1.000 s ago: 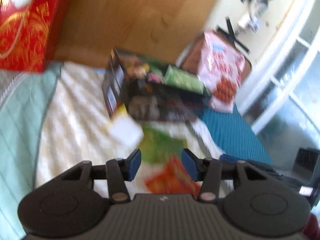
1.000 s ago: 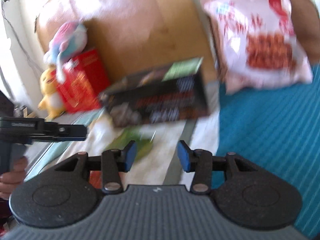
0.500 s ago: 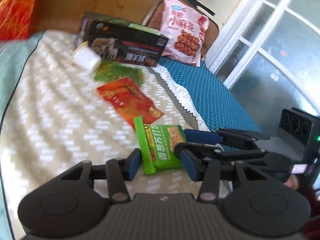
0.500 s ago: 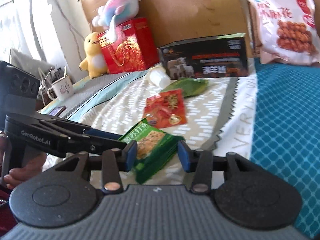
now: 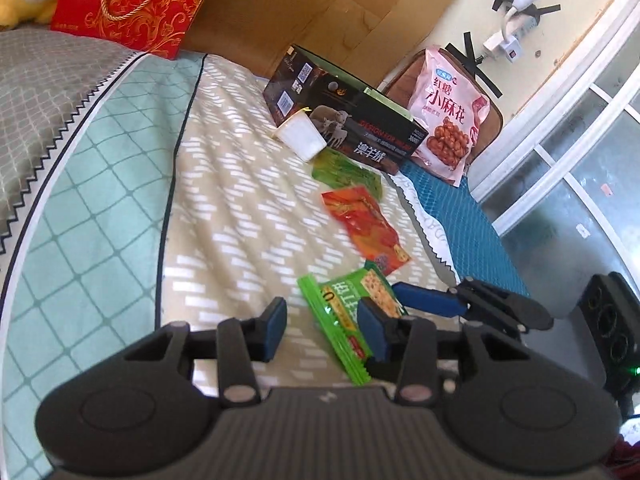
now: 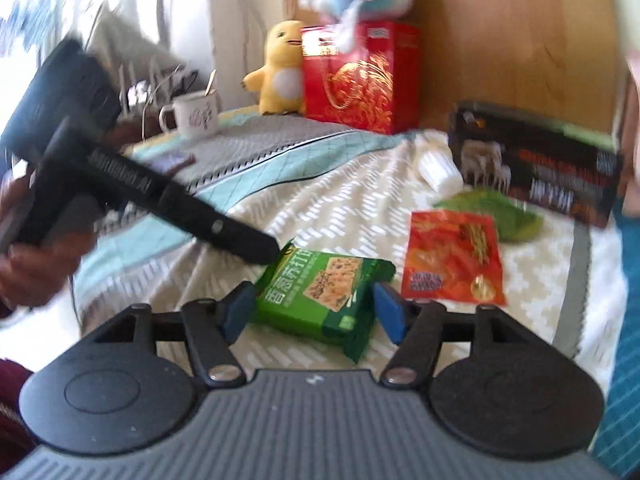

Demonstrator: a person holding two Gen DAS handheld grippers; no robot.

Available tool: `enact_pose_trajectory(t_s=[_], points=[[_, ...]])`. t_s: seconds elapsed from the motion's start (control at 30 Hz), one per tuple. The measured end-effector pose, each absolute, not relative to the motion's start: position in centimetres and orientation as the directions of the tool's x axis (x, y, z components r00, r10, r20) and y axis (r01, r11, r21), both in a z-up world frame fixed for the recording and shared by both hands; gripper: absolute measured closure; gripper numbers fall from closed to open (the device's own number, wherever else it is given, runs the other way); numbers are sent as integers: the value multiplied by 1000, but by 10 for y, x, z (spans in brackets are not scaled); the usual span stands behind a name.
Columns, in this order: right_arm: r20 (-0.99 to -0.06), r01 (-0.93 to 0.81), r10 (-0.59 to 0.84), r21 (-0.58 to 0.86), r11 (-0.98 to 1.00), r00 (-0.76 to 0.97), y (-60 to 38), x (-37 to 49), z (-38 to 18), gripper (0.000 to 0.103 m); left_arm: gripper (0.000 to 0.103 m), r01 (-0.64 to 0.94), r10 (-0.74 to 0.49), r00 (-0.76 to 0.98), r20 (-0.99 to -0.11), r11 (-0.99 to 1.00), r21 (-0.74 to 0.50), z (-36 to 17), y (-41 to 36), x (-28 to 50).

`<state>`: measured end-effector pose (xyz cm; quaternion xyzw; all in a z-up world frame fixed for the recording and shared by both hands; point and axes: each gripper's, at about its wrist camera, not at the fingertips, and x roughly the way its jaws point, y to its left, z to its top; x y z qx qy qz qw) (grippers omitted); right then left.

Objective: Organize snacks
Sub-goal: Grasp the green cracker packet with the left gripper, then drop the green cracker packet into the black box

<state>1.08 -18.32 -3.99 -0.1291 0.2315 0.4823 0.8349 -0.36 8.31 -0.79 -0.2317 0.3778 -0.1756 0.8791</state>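
A green cracker packet (image 6: 320, 292) lies on the patterned bedspread (image 5: 240, 208). It sits between the fingers of my right gripper (image 6: 316, 314), whose jaws are opening, with a small gap at the right pad. In the left wrist view the same packet (image 5: 340, 308) lies across the front of my left gripper (image 5: 324, 332), against its right finger and well clear of the left one. Those jaws are closing and do not press on it. Seen from the right wrist, the left gripper's fingertips (image 6: 260, 248) touch the packet's far left corner.
Farther up the bed lie a red snack packet (image 5: 364, 228), a green bag (image 5: 346, 172), a white cup (image 5: 300, 136) on its side and a black box (image 5: 360, 128). A pink snack bag (image 5: 448, 116) leans behind. A red gift bag (image 6: 360, 76), yellow plush (image 6: 280, 68) and mug (image 6: 194, 114) stand at the bed's head.
Both grippers pulled back from the black box to the near end of the bed and now flank the green cracker packet. The right jaws widened; the left jaws narrowed slightly.
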Motion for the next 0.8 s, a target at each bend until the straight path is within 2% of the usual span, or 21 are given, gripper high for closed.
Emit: enact_pose_trajectory(t_s=[0.17, 0.27, 0.3, 0.37, 0.5, 0.8], points=[[-550, -854, 708, -17, 520, 442, -190, 13, -45, 31, 62, 207, -530, 610, -590, 824, -527, -10, 63, 3], [-542, -852, 717, 4, 524, 439, -194, 15, -47, 32, 62, 237, -530, 609, -590, 832, -502, -11, 50, 6], [-541, -852, 716, -3, 524, 442, -193, 14, -46, 34, 62, 240, -523, 612, -593, 837, -491, -11, 47, 8], [-531, -846, 715, -9, 532, 455, -191, 9, -46, 47, 62, 241, -525, 609, -595, 837, -492, -9, 44, 14], [-517, -825, 696, -37, 563, 498, -185, 13, -45, 54, 62, 244, -498, 619, -607, 857, -455, -3, 40, 25], [-368, -761, 688, -98, 641, 626, -190, 50, -10, 54, 62, 331, -481, 707, -519, 873, -359, 54, 29, 69]])
